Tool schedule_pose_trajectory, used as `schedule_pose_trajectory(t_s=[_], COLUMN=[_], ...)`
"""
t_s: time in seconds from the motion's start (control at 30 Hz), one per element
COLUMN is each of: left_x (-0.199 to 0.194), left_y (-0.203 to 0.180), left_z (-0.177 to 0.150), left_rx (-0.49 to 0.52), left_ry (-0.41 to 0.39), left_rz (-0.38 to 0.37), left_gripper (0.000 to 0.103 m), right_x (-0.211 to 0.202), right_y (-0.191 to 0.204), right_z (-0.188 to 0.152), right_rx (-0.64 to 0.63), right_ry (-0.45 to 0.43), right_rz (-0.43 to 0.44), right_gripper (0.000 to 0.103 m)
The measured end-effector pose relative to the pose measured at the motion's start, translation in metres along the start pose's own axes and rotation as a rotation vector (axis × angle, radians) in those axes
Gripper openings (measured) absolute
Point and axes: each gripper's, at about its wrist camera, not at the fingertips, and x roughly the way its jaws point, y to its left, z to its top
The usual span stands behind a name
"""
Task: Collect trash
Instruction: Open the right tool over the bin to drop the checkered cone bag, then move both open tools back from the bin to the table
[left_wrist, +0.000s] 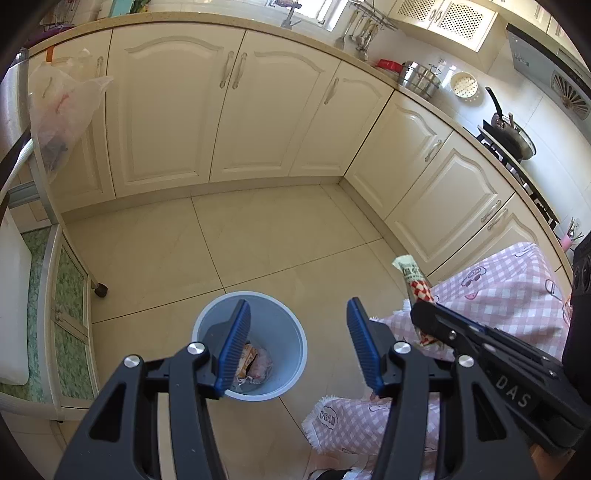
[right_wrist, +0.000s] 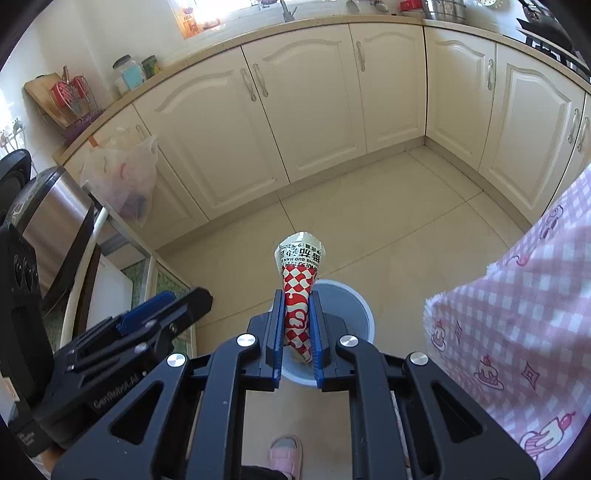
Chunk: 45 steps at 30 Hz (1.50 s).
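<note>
A pale blue trash bin (left_wrist: 284, 332) stands on the tiled floor below both grippers, with crumpled wrappers (left_wrist: 255, 363) lying at its bottom. My left gripper (left_wrist: 297, 314) hangs open above the bin, nothing between its blue pads. My right gripper (right_wrist: 297, 295) is shut on a red-and-white checked snack wrapper (right_wrist: 299, 280), whose pale printed top sticks out past the fingertips. The same wrapper (left_wrist: 415, 280) shows in the left wrist view at the right, held over the cloth's edge. In the right wrist view the bin (right_wrist: 351, 306) lies just behind the wrapper.
Cream cabinets (left_wrist: 229, 110) run along the back and right. A pink checked tablecloth (left_wrist: 517, 295) hangs at the right. At the left stand a glass-fronted low cabinet (left_wrist: 70, 314) and a hanging plastic bag (left_wrist: 62, 107). A slippered foot (right_wrist: 284, 456) shows below the right gripper.
</note>
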Motion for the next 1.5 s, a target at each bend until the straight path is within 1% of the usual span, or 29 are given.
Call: schedule_pose_trajectory(t_s=[0.1,0.37,0.47,0.5,0.53,0.7,0.87,1.0,1.1,1.3,1.4,1.5], left_x=[-0.001,-0.001,-0.001,-0.001,-0.001,-0.005,-0.017,-0.035,-0.051,-0.084,-0.097,-0.105], left_y=[0.003,0.009,0.009,0.008,0.008,0.001,-0.020,-0.049,-0.076,-0.149,-0.193,-0.242], left_z=[0.002,0.007,0.009,0.009,0.009,0.009,0.013,0.015,0.013,0.003,-0.007,-0.022], left_rx=[0.003,0.003,0.006,0.008,0.008,0.025,0.045,0.086,0.119,0.220,0.278,0.333], left_ry=[-0.007,-0.016,-0.018,-0.017,-0.016,-0.016,-0.032,-0.058,-0.079,-0.116,-0.118,-0.099], left_rz=[0.024,0.050,0.053,0.054,0.054,0.045,0.024,-0.004,-0.024,-0.081,-0.133,-0.210], left_gripper=[0.053,0.053,0.053,0.053,0.053,0.053,0.053,0.053,0.056,0.061,0.064,0.067], right_x=[0.004,0.010,0.012,0.013,0.013,0.002,-0.029,-0.067,-0.099,-0.170,-0.209,-0.248], right_y=[0.006,0.012,0.010,0.009,0.008,0.005,-0.009,-0.025,-0.039,-0.075,-0.098,-0.127], right_z=[0.005,0.020,0.027,0.029,0.030,0.031,0.025,0.019,0.014,0.001,-0.010,-0.025], right_rx=[-0.002,0.012,0.026,0.028,0.030,0.015,0.020,0.036,0.055,0.091,0.111,0.147], right_ry=[-0.014,-0.069,-0.106,-0.117,-0.128,-0.144,-0.173,-0.211,-0.246,-0.334,-0.384,-0.429], right_rz=[0.004,0.015,0.020,0.021,0.010,-0.018,-0.051,-0.077,-0.093,-0.131,-0.167,-0.213], right_gripper=[0.012,0.012,0.018,0.029,0.037,0.039,0.040,0.043,0.044,0.045,0.048,0.049])
